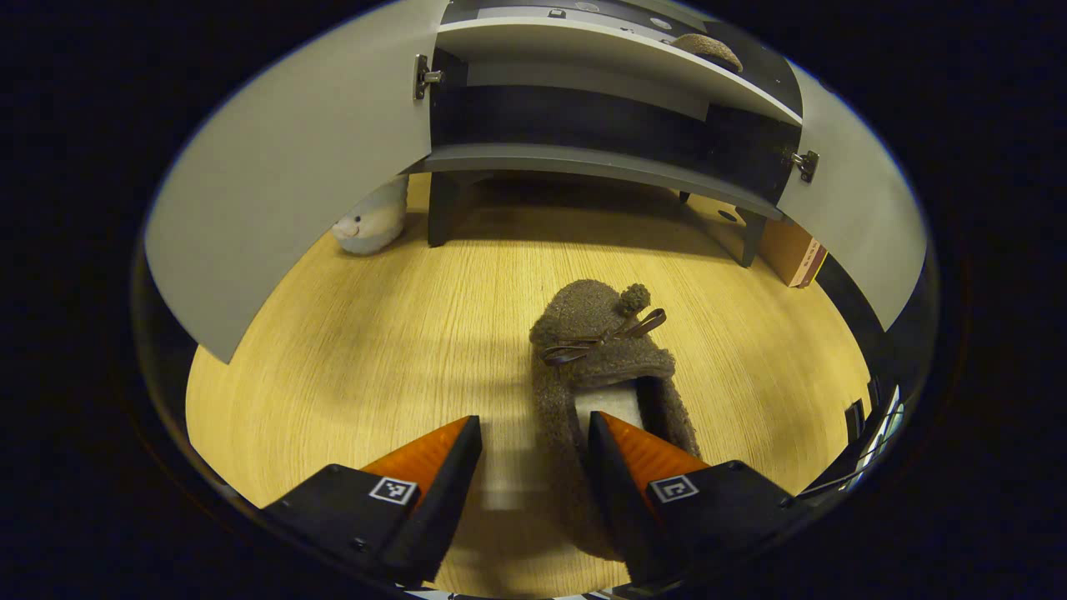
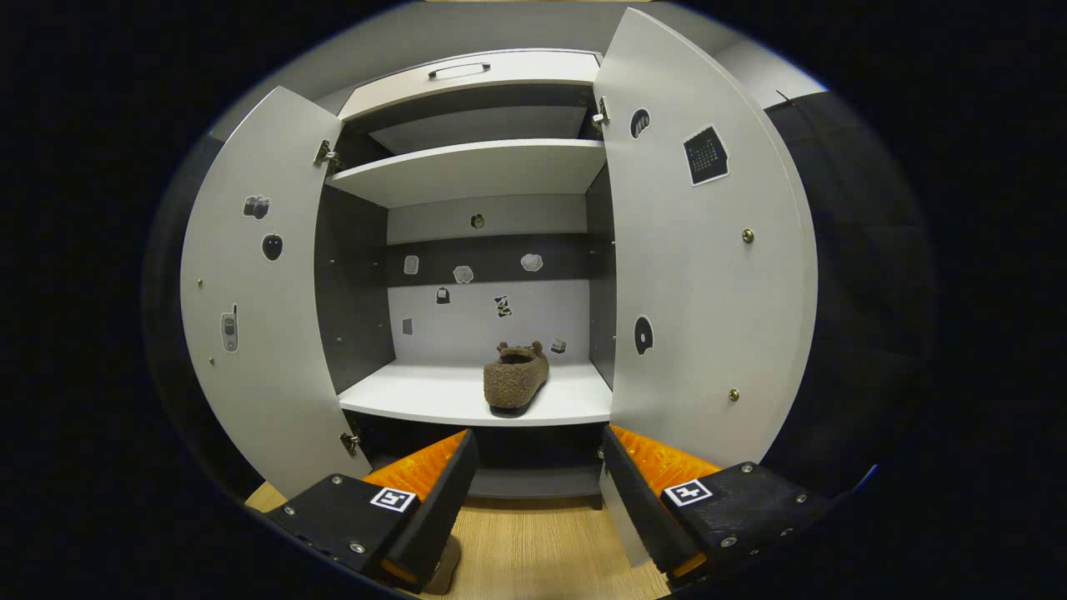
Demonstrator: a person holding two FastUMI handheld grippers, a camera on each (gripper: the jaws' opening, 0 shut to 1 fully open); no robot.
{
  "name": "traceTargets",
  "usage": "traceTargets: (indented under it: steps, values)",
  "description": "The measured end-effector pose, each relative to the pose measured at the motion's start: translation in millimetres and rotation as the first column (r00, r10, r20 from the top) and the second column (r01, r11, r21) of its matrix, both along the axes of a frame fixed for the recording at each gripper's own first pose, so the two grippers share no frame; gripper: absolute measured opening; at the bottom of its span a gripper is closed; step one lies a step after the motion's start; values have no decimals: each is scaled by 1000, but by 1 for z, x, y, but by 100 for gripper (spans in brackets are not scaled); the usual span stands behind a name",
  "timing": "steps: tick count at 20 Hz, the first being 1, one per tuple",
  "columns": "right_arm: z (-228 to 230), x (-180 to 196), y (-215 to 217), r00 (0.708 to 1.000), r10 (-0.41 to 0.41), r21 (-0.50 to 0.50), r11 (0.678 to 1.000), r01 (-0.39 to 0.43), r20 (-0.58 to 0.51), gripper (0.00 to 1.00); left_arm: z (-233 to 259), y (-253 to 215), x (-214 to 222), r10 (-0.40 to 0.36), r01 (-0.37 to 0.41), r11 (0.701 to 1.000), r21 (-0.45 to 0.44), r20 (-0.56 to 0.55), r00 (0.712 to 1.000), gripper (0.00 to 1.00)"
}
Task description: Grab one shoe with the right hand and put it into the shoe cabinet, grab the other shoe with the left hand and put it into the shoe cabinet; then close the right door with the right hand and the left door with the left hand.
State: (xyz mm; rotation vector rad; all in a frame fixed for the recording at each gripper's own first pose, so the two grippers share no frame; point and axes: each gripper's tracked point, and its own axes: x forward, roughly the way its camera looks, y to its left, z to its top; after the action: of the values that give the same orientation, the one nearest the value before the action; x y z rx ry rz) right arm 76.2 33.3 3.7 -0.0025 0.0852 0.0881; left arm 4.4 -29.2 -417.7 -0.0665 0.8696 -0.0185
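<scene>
Two brown fuzzy slippers are showing, one per camera. In the left gripper view, the slipper on the floor (image 1: 602, 350) is lying on the pale wood floor (image 1: 375, 350) in front of the shoe cabinet (image 1: 583, 158), toe toward the cabinet, with a bow and pompom on top. The left gripper (image 1: 533, 454) is hanging over its heel end with jaws spread wide; the right-hand finger is overlapping the slipper's opening, the other finger is standing off over bare floor, so nothing is being clamped. This view is also showing a white plush toy (image 1: 368, 223) sitting on the floor beside the cabinet leg, partly behind the open left door (image 1: 292, 183), and a cardboard box (image 1: 792, 250) on the floor beside the other side of the cabinet, behind the open right door (image 1: 867, 225). A second brown shape is resting on a shelf near the top edge; too distorted to describe further.

In the right gripper view, the camera is facing the cabinet (image 2: 475, 167) square on. The slipper in the cabinet (image 2: 517, 377) is sitting on the lower white shelf (image 2: 417, 396), heel toward the camera, right of centre. The upper shelf (image 2: 467, 171) is holding nothing visible. Both doors are standing wide open, small stickers dotting their inner faces and the back panel. The right gripper (image 2: 538, 467) is hovering in front of the cabinet base, jaws apart, gripping nothing.
</scene>
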Motion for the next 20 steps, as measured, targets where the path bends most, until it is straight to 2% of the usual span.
traceTargets:
  steps: [2, 3, 4, 5, 6, 7, 10, 15, 20]
  values:
    - [2, 0, 1, 1000, 5, 1, 1000, -5, 5, 92, 1, -11, 4, -14, 14, 999, -39, -16, 1000, 67]
    - [3, -2, 1, 1000, 6, -2, 1000, -6, 6, 92, 3, -9, 3, -11, 10, 1000, -17, -36, 999, 42]
    - [3, -2, 1, 1000, 6, -4, 1000, -6, 6, 92, 3, -4, 6, -14, 15, 1000, 18, -40, 999, 30]
    - [4, -4, 2, 1000, 9, -4, 1000, -9, 7, 92, 4, -2, 10, -30, 31, 999, 36, -38, 999, 12]
    - [4, -4, 3, 1000, 9, -6, 1000, -9, 9, 92, 6, -1, 13, -41, 42, 998, 41, -35, 999, 12]
    - [6, -4, 1, 1000, 6, -10, 1000, -6, 17, 92, 8, -3, 14, -53, 55, 998, 32, -42, 998, 7]
    - [7, -6, 2, 1000, 7, -22, 1000, -7, 30, 92, 33, -12, 14, -48, 48, 998, -35, -18, 999, 7]
    - [7, -9, 10, 999, 33, -16, 999, -32, 32, 92, 100, -18, 28, -20, 28, 990, -135, 65, 998, 7]
    - [8, -13, 19, 997, 60, -6, 998, -59, 42, 92, 175, -11, 58, 8, 20, 987, -160, 172, 985, 7]
